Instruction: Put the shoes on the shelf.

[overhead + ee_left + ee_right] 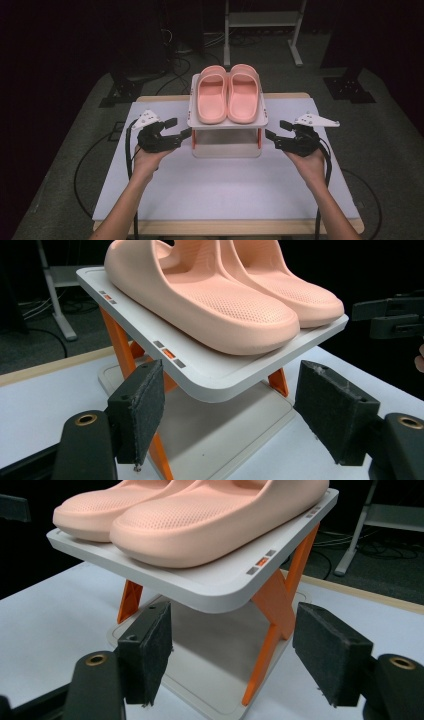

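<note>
A pair of pink slippers (228, 93) (220, 295) (190, 515) lies side by side on the top shelf of a small white two-tier rack (227, 123) (200, 372) (220, 587) with orange legs (277, 605), in the middle of the table. My left gripper (181, 129) (227, 415) is open just off the rack's near left corner, jaws pointing at it. My right gripper (274, 129) (230, 655) is open at the near right corner. Neither holds anything. The right gripper's jaws (387, 315) also appear in the left gripper view.
A white mat (225, 185) covers the wooden table (150, 98). Behind the table stand a metal frame (262, 22), dark stands (350, 85) and cables on the floor (175, 65). Open mat lies in front of the rack.
</note>
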`<state>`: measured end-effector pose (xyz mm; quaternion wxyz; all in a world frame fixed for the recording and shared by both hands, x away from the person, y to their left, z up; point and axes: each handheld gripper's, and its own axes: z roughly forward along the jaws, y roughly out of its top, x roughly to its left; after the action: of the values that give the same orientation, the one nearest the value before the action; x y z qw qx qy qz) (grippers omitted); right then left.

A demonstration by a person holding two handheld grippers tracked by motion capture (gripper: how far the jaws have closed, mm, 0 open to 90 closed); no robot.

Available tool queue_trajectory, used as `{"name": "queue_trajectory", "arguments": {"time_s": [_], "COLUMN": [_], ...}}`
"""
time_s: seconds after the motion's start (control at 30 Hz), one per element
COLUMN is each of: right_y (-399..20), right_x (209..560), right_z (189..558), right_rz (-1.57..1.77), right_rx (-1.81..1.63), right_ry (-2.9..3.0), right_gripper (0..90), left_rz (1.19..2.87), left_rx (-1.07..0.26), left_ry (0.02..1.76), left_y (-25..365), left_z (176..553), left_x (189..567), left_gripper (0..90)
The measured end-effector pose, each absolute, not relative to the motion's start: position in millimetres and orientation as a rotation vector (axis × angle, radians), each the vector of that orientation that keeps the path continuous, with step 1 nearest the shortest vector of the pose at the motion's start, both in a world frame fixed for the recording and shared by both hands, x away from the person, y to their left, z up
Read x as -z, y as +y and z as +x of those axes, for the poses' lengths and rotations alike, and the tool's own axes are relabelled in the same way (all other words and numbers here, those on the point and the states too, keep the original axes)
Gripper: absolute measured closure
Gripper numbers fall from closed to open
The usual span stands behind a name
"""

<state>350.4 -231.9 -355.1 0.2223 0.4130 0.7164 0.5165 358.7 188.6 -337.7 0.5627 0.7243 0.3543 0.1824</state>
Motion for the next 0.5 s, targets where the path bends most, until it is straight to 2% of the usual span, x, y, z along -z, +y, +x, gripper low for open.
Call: {"name": "queue_trajectory", "arguments": {"time_s": [0.5], "right_y": [-240.5], "right_x": [370.1], "right_z": [342.1], "right_rz": [1.164], "right_rx": [-1.422], "right_ry": [1.976], "right_gripper": [28.5], "left_rz": [1.703], "left_rx": [-0.417], "left_ry": [0.832], "left_y": [192.1], "left_z": [350.9], "left_x": [347.0], "left_gripper": [25.2]}}
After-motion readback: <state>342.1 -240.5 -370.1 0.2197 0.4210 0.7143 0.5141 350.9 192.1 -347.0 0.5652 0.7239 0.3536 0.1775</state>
